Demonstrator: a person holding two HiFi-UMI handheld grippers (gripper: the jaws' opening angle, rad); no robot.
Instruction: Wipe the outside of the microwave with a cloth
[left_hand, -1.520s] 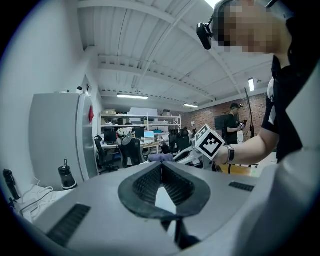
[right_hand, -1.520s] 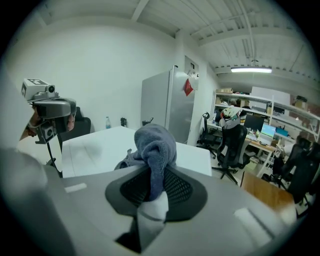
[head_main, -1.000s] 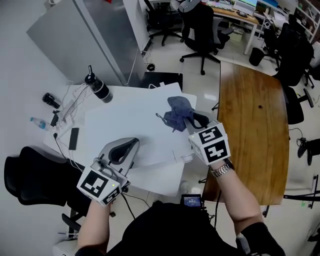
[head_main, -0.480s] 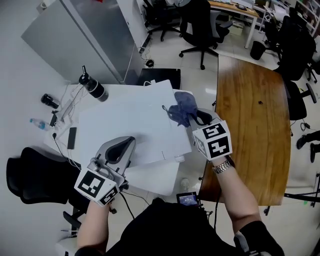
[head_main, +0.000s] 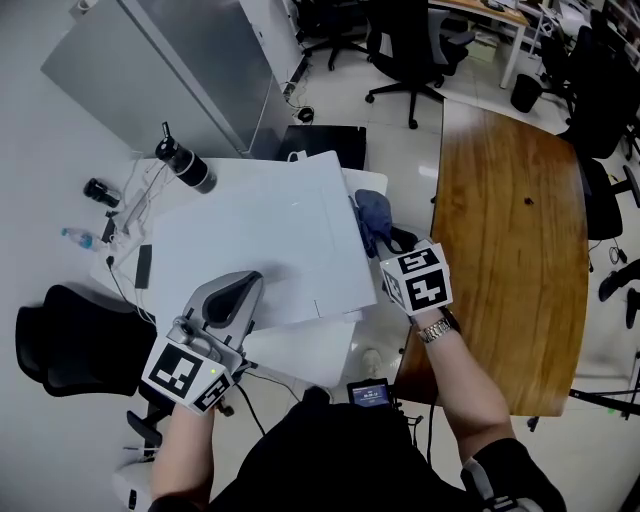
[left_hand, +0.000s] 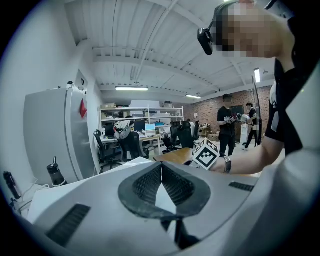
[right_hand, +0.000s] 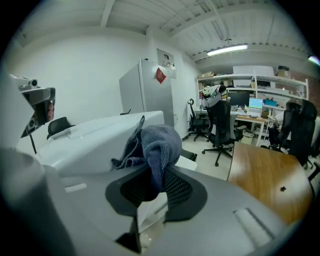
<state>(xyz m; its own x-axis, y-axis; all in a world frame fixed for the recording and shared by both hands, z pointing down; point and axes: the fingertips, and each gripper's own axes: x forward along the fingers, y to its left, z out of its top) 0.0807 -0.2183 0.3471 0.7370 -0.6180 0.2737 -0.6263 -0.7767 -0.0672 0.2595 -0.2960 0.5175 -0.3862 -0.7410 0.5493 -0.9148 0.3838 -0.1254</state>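
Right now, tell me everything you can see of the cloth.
The cloth is a small blue-grey rag of soft, towel-like fabric, bunched into a rounded wad with a thin loose strip sticking out on one side. The right gripper is shut on its lower fold, so the wad stands out beyond the jaw tips. In the head view it sits at the right edge of the white microwave, by the top of that side; whether it presses there cannot be told.

Left gripper (head_main: 247, 285), lower left of frame: jaws pressed together, empty, forearm reaching up from bottom edge. Right gripper (head_main: 392, 240), right of centre: jaws clamped on cloth (head_main: 372, 213)
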